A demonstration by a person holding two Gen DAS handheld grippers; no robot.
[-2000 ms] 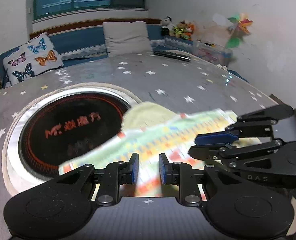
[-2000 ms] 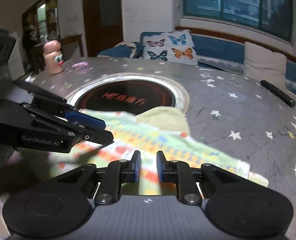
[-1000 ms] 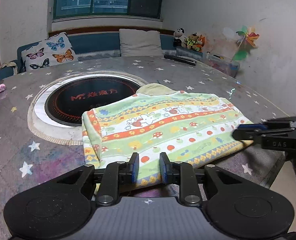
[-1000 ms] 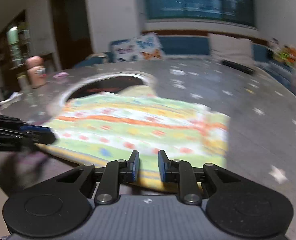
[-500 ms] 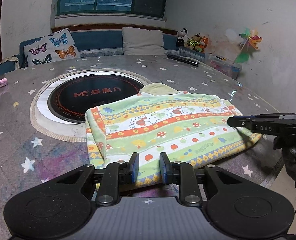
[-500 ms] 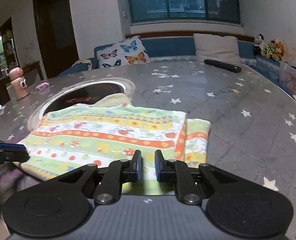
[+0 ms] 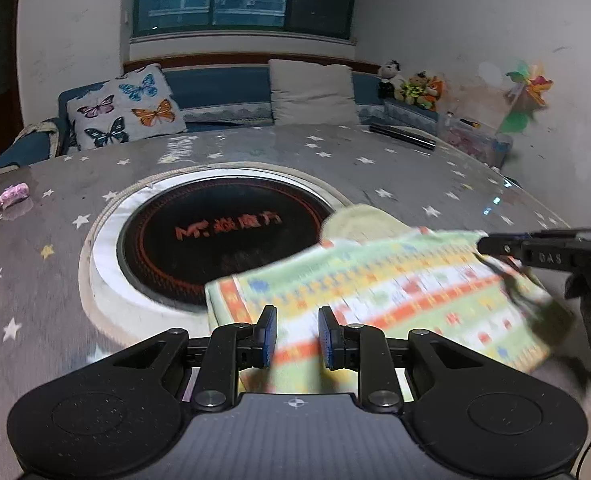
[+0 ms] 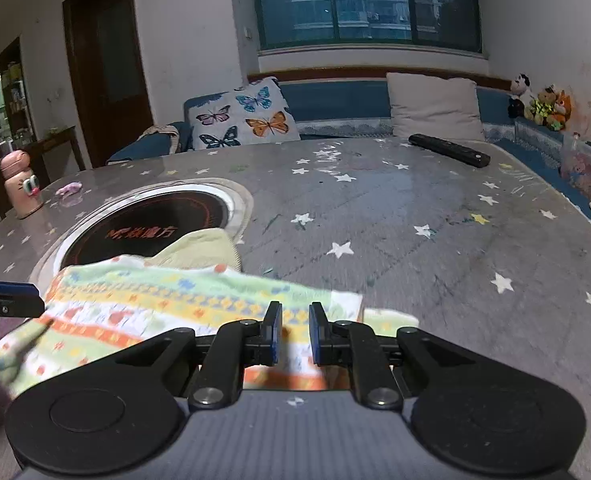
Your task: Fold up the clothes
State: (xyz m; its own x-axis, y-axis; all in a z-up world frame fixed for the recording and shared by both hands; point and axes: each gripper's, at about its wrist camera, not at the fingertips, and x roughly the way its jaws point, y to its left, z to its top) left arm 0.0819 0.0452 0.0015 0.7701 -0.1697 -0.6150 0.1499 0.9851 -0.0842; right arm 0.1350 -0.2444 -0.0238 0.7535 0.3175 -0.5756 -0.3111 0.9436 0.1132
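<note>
A green, yellow and orange patterned child's garment (image 7: 395, 284) is held off the grey star-print table (image 7: 55, 280), blurred with motion. My left gripper (image 7: 297, 338) is shut on its near edge. In the right wrist view the same garment (image 8: 167, 304) sags between the grippers, and my right gripper (image 8: 295, 334) is shut on its right end. The right gripper shows at the right of the left wrist view (image 7: 535, 248); the left gripper shows at the left edge of the right wrist view (image 8: 7, 296). A plain yellow part (image 8: 203, 248) lies on the table behind.
A round black cooktop (image 7: 223, 236) is set in the table behind the garment. A black remote (image 8: 449, 150) lies far right, a pink bottle (image 8: 19, 184) and a small pink item (image 8: 69, 189) far left. A sofa with pillows (image 8: 243, 120) is behind.
The garment lay flat on the table half a second ago; now both grippers have lifted its near edge and carry it away from the table, blurred with motion.
</note>
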